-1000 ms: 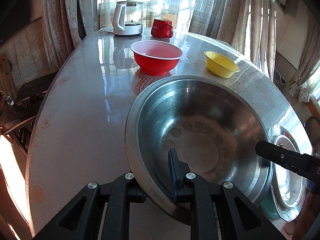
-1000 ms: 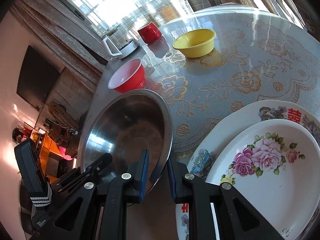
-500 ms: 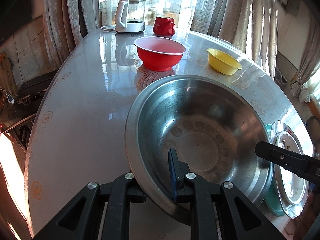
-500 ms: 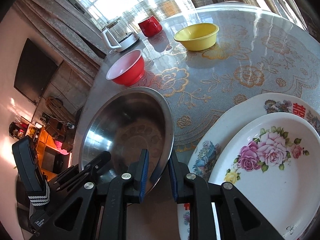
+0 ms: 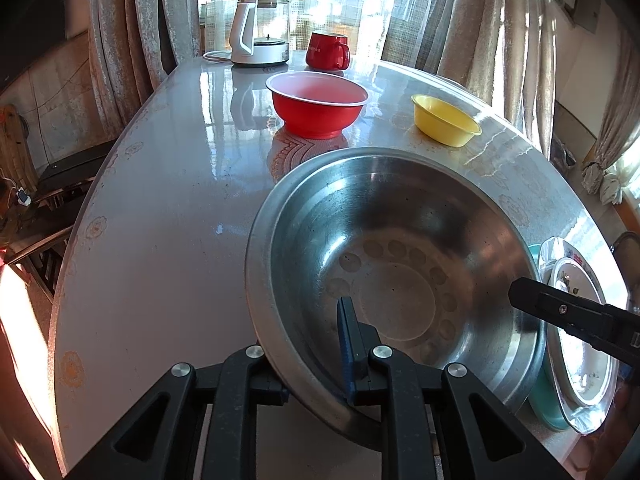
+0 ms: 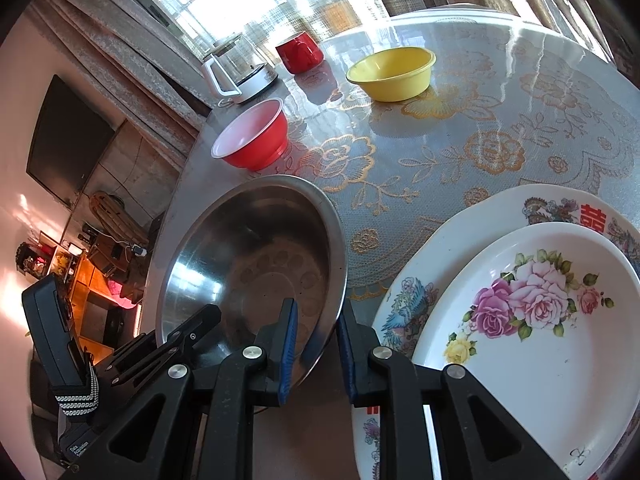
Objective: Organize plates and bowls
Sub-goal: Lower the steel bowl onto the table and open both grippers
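A wide steel bowl [image 5: 400, 240] [image 6: 248, 248] hangs just over the table's near edge, held by both grippers. My left gripper [image 5: 316, 356] is shut on its near rim, one blue pad inside the bowl and the other finger under the flange. At the bowl's right side, my right gripper [image 6: 318, 320] is shut on the rim too. A red bowl [image 5: 318, 108] and a yellow bowl [image 5: 446, 120] stand further back. To the right lies a rose-patterned plate [image 6: 540, 320] on a larger decorated plate [image 6: 460, 240].
The round table [image 5: 160, 240] has a glossy, flower-patterned cover. A glass kettle [image 5: 260, 28] and a red mug [image 5: 326, 52] stand at its far edge by the curtains. A teal plate [image 5: 544, 400] shows under the plate stack. Furniture stands on the floor to the left.
Both grippers keep their hold on the steel bowl. Both views have shifted only slightly, and nothing on the table has moved.
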A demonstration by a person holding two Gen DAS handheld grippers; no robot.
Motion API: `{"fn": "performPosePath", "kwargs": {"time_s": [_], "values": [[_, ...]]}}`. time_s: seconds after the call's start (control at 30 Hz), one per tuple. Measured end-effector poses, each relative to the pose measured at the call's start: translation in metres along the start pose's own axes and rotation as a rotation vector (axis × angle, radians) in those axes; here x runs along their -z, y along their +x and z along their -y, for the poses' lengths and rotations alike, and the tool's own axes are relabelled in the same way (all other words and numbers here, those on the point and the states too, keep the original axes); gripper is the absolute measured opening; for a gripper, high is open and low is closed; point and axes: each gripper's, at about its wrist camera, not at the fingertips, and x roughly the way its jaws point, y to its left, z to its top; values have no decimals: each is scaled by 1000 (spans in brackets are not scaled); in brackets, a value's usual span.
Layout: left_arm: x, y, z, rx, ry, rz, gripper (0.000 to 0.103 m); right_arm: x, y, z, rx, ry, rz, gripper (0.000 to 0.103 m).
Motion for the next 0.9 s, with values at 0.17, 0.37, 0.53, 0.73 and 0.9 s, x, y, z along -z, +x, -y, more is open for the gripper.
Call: {"fn": "performPosePath", "kwargs": {"time_s": [0.17, 0.37, 0.53, 0.73, 0.9], "values": [[3, -1, 2, 7, 4, -1, 27, -1, -10, 0, 40, -10, 45, 26], [6, -17, 1, -20, 10, 31, 60, -7, -29, 6, 83, -12, 103, 30], [1, -39, -5, -72, 19, 116, 74, -12, -39, 16, 69, 29, 133, 30], [-19, -40, -14, -104, -14, 129, 80, -22, -44, 20, 93, 29, 138, 30], [-32, -41, -14, -64, -53, 113, 84, -35, -45, 21, 139, -8, 128, 33]]}}
